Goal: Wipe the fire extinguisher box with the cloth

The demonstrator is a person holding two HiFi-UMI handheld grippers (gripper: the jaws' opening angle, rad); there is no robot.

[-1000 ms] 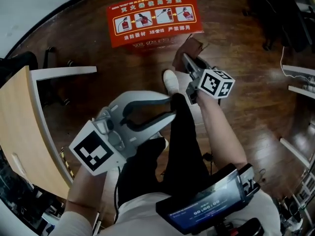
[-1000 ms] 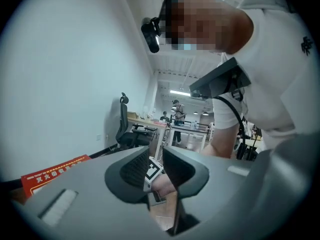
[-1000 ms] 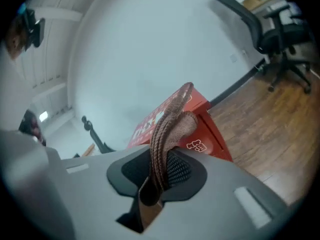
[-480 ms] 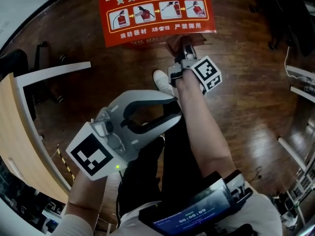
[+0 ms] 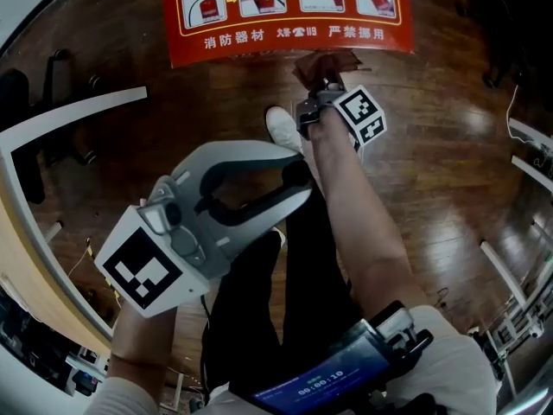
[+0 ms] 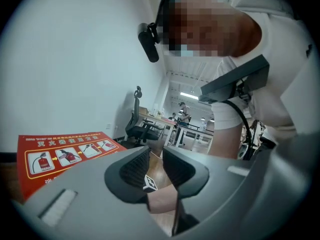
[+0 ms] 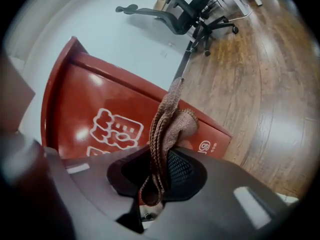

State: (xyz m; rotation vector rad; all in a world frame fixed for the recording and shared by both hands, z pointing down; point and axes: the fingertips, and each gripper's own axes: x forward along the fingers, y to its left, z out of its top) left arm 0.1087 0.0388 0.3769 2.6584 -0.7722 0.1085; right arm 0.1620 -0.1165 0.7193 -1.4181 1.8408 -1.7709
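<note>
The red fire extinguisher box point(image 5: 285, 15) stands on the wood floor at the top of the head view, its lid printed with instruction pictures. The box's red front fills the left of the right gripper view point(image 7: 100, 104). My right gripper point(image 5: 324, 80) is just in front of the box, shut on a brown knitted cloth point(image 5: 324, 61). The cloth point(image 7: 170, 121) sticks up from between the jaws of the right gripper point(image 7: 159, 171), close to the box front. My left gripper point(image 5: 298, 180) is held back over my legs, open and empty. The left gripper view shows the box point(image 6: 60, 151) beyond the left gripper point(image 6: 156, 166).
A white shoe point(image 5: 282, 128) and dark trouser legs lie between the grippers. A wooden desk panel point(image 5: 26, 258) and a white desk edge point(image 5: 69, 115) stand at the left. A black office chair point(image 7: 185, 9) stands on the floor beyond the box. A tablet point(image 5: 346, 374) hangs at my chest.
My right gripper carried the cloth forward and left, up to the box front. The box now sits nearer the top of the head view. The left gripper stayed over my legs.
</note>
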